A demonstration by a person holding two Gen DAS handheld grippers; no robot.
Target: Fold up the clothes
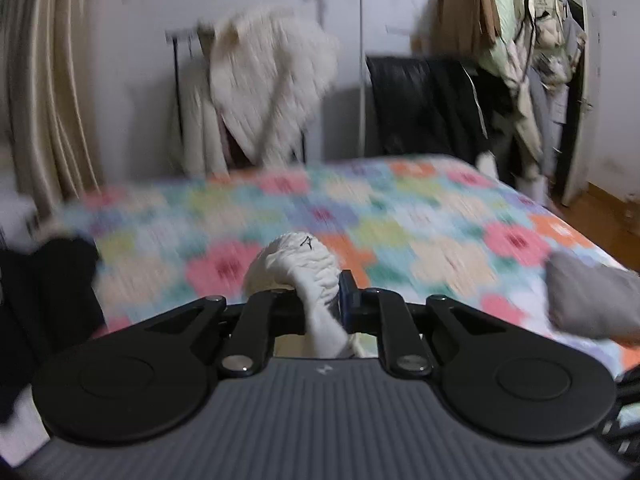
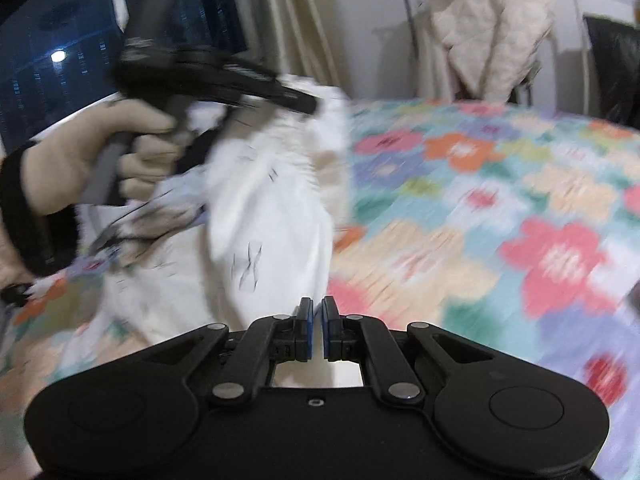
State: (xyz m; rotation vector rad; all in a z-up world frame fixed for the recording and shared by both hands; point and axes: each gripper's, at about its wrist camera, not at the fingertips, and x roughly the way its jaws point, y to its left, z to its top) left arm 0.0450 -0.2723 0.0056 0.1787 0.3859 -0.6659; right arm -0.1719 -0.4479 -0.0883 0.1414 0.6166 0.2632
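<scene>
Clearly, a bunched fold of the white garment (image 1: 304, 264) was clamped between the pads of the left tool (image 1: 320, 300), the cloth being lifted above the flowered bedspread (image 1: 420, 216); in the right wrist view the same garment (image 2: 256, 208) was seen hanging from the left tool (image 2: 310, 104), which was held by a gloved hand (image 2: 80, 160), its lower part trailing onto the bed; the right tool (image 2: 317, 328) was seen closed with nothing between its blue pads, just beside the garment's edge; a grey item (image 1: 592, 296) was seen on the bed at the right, and a cream coat (image 1: 264, 80) was draped over a rack beyond the bed.
</scene>
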